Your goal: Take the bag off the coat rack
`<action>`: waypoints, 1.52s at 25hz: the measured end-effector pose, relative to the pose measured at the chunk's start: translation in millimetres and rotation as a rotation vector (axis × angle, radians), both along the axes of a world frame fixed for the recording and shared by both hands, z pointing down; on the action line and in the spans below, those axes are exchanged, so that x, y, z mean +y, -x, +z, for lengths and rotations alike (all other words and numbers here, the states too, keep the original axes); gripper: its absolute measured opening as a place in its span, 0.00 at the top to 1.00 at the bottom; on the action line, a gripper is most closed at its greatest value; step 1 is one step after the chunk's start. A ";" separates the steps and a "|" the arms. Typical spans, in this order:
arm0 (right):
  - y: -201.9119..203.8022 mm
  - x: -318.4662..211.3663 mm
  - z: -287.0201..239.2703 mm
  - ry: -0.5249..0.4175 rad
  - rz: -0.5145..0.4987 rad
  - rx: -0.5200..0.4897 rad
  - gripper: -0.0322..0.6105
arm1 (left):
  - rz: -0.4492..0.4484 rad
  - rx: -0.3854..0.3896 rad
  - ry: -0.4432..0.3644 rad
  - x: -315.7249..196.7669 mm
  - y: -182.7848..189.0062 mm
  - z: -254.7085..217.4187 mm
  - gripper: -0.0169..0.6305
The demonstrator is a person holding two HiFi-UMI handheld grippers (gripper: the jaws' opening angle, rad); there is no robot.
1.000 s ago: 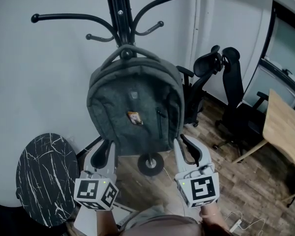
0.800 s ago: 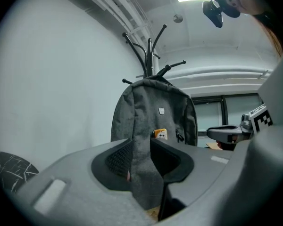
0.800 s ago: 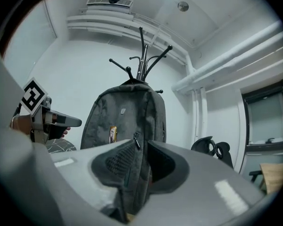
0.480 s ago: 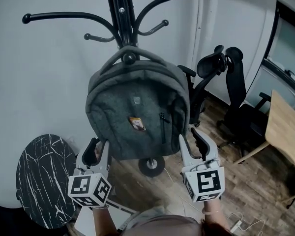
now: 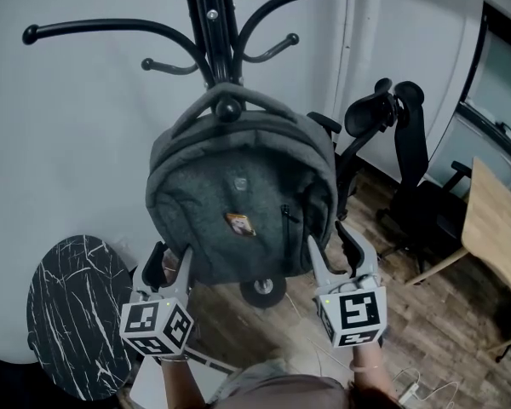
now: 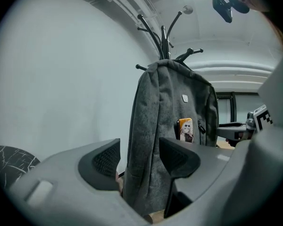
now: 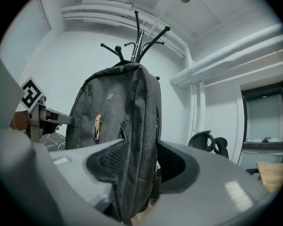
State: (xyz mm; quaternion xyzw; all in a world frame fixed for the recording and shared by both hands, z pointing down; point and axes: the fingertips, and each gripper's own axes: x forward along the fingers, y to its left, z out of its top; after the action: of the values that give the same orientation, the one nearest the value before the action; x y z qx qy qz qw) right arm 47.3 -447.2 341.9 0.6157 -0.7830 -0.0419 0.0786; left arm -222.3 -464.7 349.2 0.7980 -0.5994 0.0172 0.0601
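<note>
Hanging by its loop on the coat rack (image 5: pixel 211 24) (top cut off), grey bag (image 5: pixel 238 203), lower edges between left tongs (image 5: pixel 172 256) and right tongs (image 5: pixel 332 244), both opening, neither visibly pinching, rack base mostly hidden.

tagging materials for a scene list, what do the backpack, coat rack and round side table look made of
Backpack: grey woven or felt-like fabric, matte, heathered fuzzy surface.
Coat rack: probably black-painted metal tubing, slight sheen, thin curved arms, ball tips.
Round table: black top, white veins, marble or marble-look print; cannot tell which.

Beside bag (image 5: pixel 238 186): marble table (image 5: pixel 77 313) left, office chairs (image 5: pixel 409 177) right.
</note>
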 end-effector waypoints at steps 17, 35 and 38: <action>-2.6 -35.5 17.9 0.038 0.060 -0.012 0.58 | -0.016 -0.037 0.013 -27.7 -10.6 14.8 0.64; 7.0 -29.3 14.0 -0.020 0.052 0.018 0.77 | -0.055 -0.008 -0.022 -19.6 -17.2 9.1 0.84; 8.3 -26.7 10.0 -0.037 0.050 0.015 0.78 | -0.053 -0.010 -0.021 -16.4 -18.9 7.6 0.85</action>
State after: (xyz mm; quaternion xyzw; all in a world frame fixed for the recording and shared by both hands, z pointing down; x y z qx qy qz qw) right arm 39.0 -473.9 351.9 0.6359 -0.7659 -0.0592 0.0740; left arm -203.5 -481.2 356.8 0.7823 -0.6208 0.0130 0.0492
